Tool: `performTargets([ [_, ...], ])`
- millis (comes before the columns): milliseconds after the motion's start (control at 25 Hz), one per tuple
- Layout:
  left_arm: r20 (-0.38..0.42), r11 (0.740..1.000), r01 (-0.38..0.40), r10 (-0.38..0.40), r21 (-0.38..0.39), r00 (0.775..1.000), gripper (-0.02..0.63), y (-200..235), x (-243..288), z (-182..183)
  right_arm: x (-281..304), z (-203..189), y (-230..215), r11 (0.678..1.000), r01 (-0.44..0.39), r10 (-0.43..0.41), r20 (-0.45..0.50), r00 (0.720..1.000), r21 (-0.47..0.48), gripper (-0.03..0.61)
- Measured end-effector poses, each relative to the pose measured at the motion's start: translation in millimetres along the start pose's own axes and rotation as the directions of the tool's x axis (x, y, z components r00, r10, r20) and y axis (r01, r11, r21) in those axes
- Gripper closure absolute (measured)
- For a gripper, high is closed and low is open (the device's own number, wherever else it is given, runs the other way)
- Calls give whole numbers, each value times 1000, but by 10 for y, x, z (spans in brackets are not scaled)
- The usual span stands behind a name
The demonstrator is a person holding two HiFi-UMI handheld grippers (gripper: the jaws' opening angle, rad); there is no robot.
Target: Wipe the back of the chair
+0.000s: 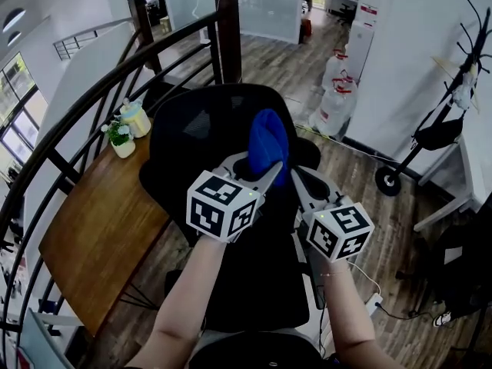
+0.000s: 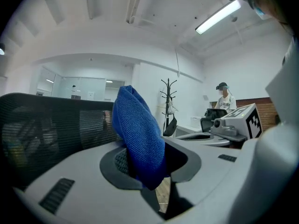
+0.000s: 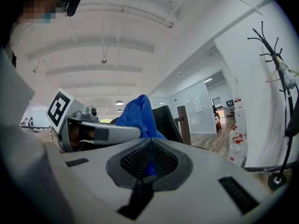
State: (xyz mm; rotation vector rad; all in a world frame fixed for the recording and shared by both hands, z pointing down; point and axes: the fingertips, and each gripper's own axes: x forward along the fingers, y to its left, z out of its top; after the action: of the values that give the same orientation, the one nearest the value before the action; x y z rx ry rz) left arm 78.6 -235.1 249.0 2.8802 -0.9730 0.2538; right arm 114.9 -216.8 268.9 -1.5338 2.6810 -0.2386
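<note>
A black office chair (image 1: pixel 198 129) with a mesh back (image 2: pixel 46 127) stands below me. A bunched blue cloth (image 1: pixel 268 140) stands up over the chair's top edge. My left gripper (image 1: pixel 258 172) is shut on the cloth (image 2: pixel 140 139) and holds its lower end between the pads. My right gripper (image 1: pixel 297 180) sits just to the right of the left one, tips almost touching it. Its jaws are closed too, with a strip of the blue cloth (image 3: pixel 138 113) pinched between the pads (image 3: pixel 164 161). The chair back (image 3: pixel 166 119) shows behind the cloth.
A wooden table (image 1: pixel 92 229) at the left carries a small potted plant (image 1: pixel 121 138) and a jar (image 1: pixel 137 119). A dark curved railing (image 1: pixel 84 102) runs behind it. Water bottles (image 1: pixel 338 91), a coat rack (image 1: pixel 463 75) and a wheel (image 1: pixel 388 181) stand at the right. A person (image 2: pixel 225 98) sits far off.
</note>
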Motion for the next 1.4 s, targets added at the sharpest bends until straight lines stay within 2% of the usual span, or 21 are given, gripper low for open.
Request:
performTargets([
  [240,-44,998,-9,12,62,999,492,119,222,0,23,85,-182,1000,22,-23,23,999,12,551],
  [480,-89,998,-49,52,44,995,492,272,395,-81,83,38,-200,1000,11,-12,16,1000,24,551],
  [640,-90,998,-57,60,31,994,492,323,415,-100,152,26,-156,1000,-2,2,13,1000,21,551],
  [960,-100,997,-74,76,24,992,492,466,324,-119,245,56,-145,1000,-5,5,20,1000,30,551],
  [1400,-125,981,-196,195,4,973,492,925,-70,-235,457,-28,178,997,-73,74,-8,997,23,551],
])
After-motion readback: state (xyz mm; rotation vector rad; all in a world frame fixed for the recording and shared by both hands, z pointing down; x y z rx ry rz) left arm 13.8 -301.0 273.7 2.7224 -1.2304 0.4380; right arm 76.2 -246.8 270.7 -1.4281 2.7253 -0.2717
